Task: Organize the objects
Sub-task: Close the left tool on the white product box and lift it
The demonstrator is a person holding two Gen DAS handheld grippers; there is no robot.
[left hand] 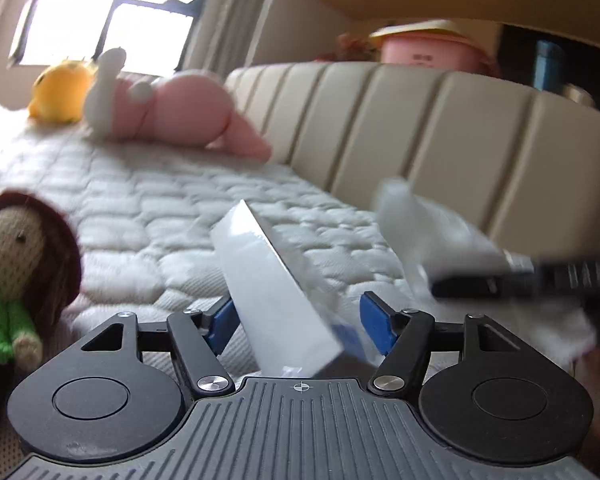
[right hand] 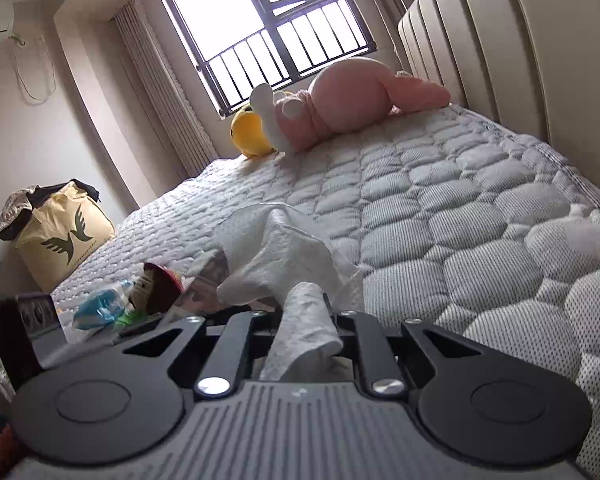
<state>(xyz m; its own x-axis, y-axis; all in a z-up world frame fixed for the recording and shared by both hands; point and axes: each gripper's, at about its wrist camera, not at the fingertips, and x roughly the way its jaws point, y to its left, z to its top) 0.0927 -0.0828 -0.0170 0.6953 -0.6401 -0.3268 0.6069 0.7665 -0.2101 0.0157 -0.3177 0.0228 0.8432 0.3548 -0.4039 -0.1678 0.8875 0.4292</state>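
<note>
My left gripper (left hand: pixel 298 328) holds a white tissue pack (left hand: pixel 272 280) between its blue pads, tilted above the quilted mattress (left hand: pixel 148 208). The jaws stand wide, against the pack's sides. My right gripper (right hand: pixel 304 308) is shut on a crumpled white tissue (right hand: pixel 284 248) that hides its fingertips. In the left wrist view, blurred, the right gripper (left hand: pixel 440 280) reaches in from the right with the tissue (left hand: pixel 420 216) above it, just right of the pack. A knitted doll (left hand: pixel 16 264) in a green top and red hat lies at the left, doll (right hand: pixel 160 284).
A pink plush (right hand: pixel 348 100) and a yellow plush (right hand: pixel 250 132) lie at the far end under the window. The beige padded headboard (left hand: pixel 420 128) runs along the right. A blue packet (right hand: pixel 100 308) lies beside the doll. A yellow bag (right hand: pixel 64 236) stands beyond the bed's left edge.
</note>
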